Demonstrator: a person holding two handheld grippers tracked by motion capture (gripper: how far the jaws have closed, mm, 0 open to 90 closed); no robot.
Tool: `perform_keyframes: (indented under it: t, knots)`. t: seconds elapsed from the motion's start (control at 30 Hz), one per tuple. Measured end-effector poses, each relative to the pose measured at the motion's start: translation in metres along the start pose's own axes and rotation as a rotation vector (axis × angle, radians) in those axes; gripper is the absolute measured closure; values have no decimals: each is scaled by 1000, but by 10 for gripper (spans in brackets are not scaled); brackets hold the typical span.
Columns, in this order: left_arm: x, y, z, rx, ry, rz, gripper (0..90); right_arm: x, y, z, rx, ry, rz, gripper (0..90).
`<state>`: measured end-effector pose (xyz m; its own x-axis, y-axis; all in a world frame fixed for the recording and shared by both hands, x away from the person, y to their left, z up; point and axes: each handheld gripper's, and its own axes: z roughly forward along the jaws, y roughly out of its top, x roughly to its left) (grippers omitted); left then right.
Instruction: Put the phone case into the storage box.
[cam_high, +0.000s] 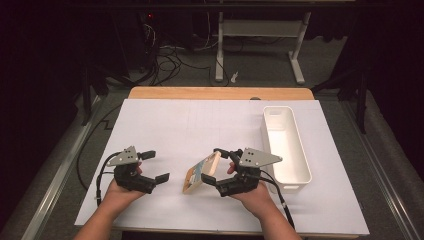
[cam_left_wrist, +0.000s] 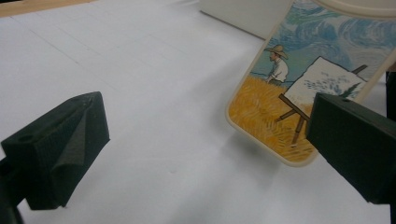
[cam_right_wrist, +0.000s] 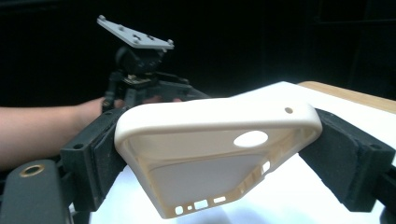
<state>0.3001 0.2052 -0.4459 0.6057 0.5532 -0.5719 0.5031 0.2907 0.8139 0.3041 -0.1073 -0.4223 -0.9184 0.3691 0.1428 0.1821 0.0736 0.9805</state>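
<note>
A cream phone case (cam_high: 201, 173) with a painted scene of a painter at an easel on its back is held tilted just above the white sheet. My right gripper (cam_high: 214, 166) is shut on its two long sides. In the right gripper view the case's hollow inside (cam_right_wrist: 201, 182) faces the camera, and both pads (cam_right_wrist: 105, 154) press on its rim. My left gripper (cam_high: 156, 166) stands open a little to the left of the case with nothing between its fingers. In the left gripper view the printed back (cam_left_wrist: 289, 88) hangs ahead, beyond the right jaw.
A long white bin (cam_high: 285, 145) stands at the right of the white sheet (cam_high: 190, 125), close to my right hand. The sheet covers a wooden table (cam_high: 220, 93). Beyond the table's far edge are a dark floor, cables and a metal frame.
</note>
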Motion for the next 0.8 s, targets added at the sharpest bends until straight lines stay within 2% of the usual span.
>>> perform_keyframes:
  t: [0.23, 0.37, 0.43, 0.63, 0.8]
  knots:
    - [-1, 0, -1, -7, -2, 10, 5, 4, 1, -1, 14, -36, -18, 130]
    - [-2, 1, -3, -19, -17, -3, 6, 5, 2, -2, 16, -48, -17, 129]
    - [-3, 2, -3, -29, -23, -11, 6, 7, 3, -2, 23, -67, -23, 129]
    - [-3, 1, -3, -28, -16, 1, 6, 11, 7, -7, 39, -119, -41, 129]
    - [-4, -1, -1, -24, -12, 20, 8, 9, 9, -18, 52, -194, -51, 128]
